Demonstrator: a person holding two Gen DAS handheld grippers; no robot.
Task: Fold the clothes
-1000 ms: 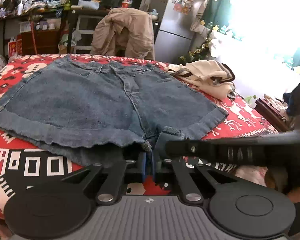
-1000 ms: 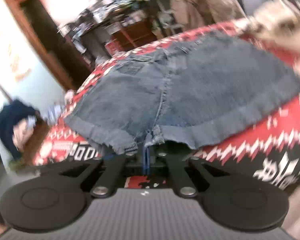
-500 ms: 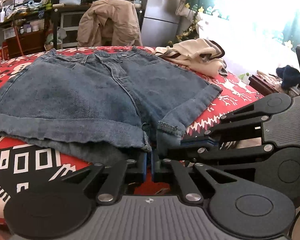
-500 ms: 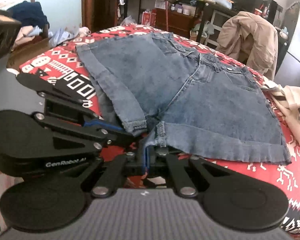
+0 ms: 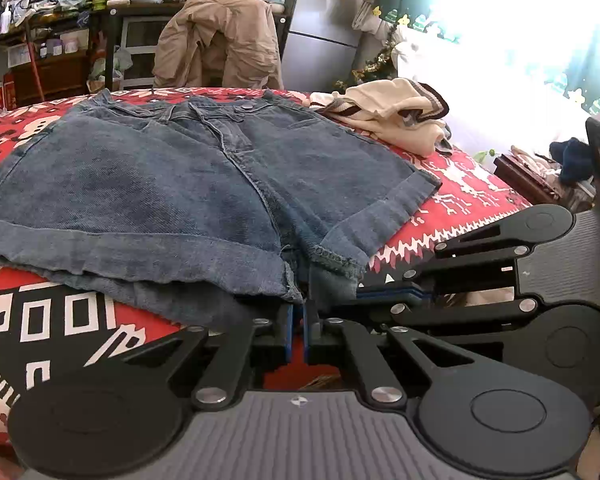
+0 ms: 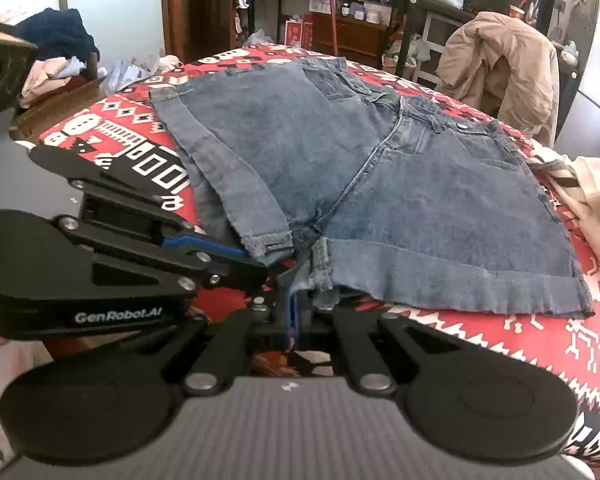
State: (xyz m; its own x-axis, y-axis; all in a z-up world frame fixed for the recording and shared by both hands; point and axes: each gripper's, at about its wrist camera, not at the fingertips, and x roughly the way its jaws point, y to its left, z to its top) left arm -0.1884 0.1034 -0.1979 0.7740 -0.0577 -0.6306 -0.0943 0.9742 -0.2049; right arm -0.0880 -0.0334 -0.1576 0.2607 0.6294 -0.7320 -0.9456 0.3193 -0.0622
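Blue denim shorts (image 5: pixel 188 184) lie flat, front up, on a red patterned cloth (image 5: pixel 460 208), waistband at the far side; they also show in the right wrist view (image 6: pixel 400 200). My left gripper (image 5: pixel 298 320) is shut on the shorts' crotch hem at the near edge. My right gripper (image 6: pixel 294 308) is shut on the same crotch hem, just right of the left one. Each gripper shows in the other's view: the right one comes in from the right (image 5: pixel 384 294), the left one from the left (image 6: pixel 244 258).
A cream striped garment (image 5: pixel 396 116) lies on the cloth beyond the shorts' right leg. A chair with a tan jacket (image 5: pixel 216 44) stands behind the table. A fridge (image 5: pixel 324 36) and cluttered shelves (image 5: pixel 52 52) are further back. A box of clothes (image 6: pixel 56 76) sits to the left.
The right gripper has swung round from the left side to sit beside my left gripper at the crotch hem. Both stay shut on the denim, which has barely moved.
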